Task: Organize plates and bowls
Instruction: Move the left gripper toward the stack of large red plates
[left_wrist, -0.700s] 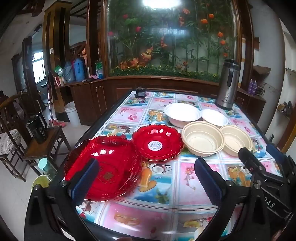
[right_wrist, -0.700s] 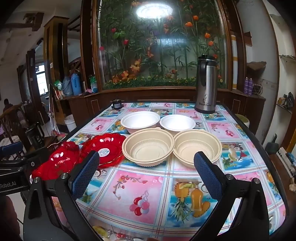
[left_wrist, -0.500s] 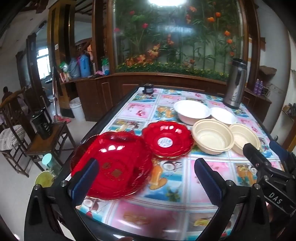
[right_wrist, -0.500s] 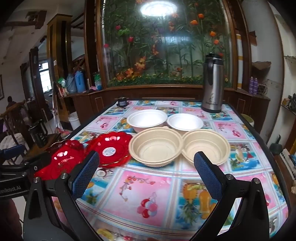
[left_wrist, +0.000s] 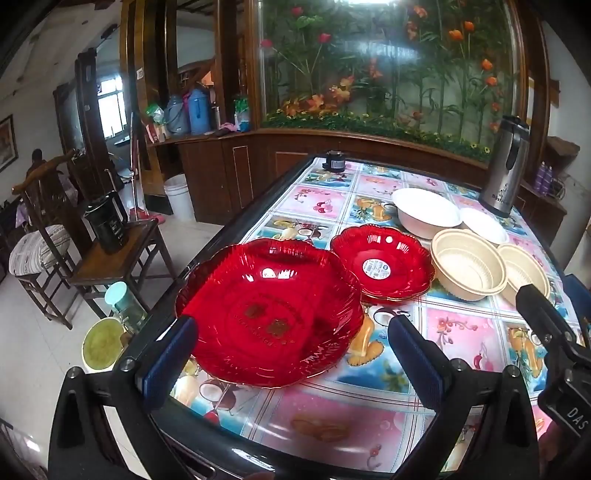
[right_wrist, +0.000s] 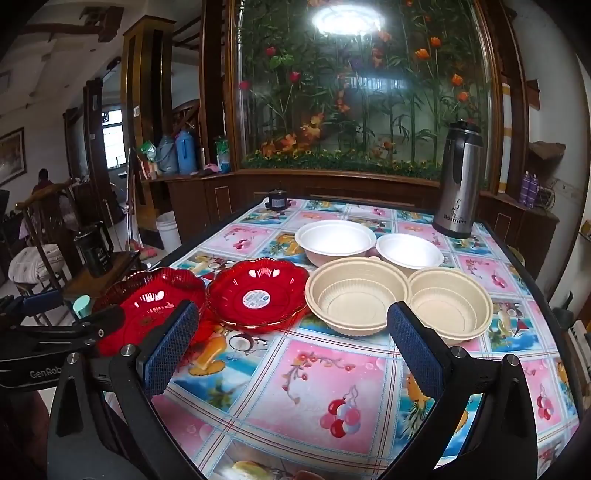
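A large red scalloped plate (left_wrist: 269, 310) lies near the table's left edge, with a smaller red plate (left_wrist: 382, 264) bearing a sticker just behind it to the right. Two beige bowls (right_wrist: 356, 297) (right_wrist: 448, 302) sit side by side, and two white bowls (right_wrist: 334, 242) (right_wrist: 408, 253) stand behind them. My left gripper (left_wrist: 291, 360) hangs open just in front of the large red plate, nothing between its fingers. My right gripper (right_wrist: 291, 341) is open above the tablecloth, short of the beige bowls and touching nothing.
A steel thermos (right_wrist: 456, 181) stands at the table's far right, a small dark jar (right_wrist: 277, 199) at the far edge. Chairs (left_wrist: 110, 258), a stool with a black jug and a bucket (left_wrist: 179, 201) crowd the floor left of the table (right_wrist: 295, 387).
My left gripper has moved closer to the large red plate, which now looms bigger between its fingers. The right gripper's view has shifted a little left; its jaws have stayed wide.
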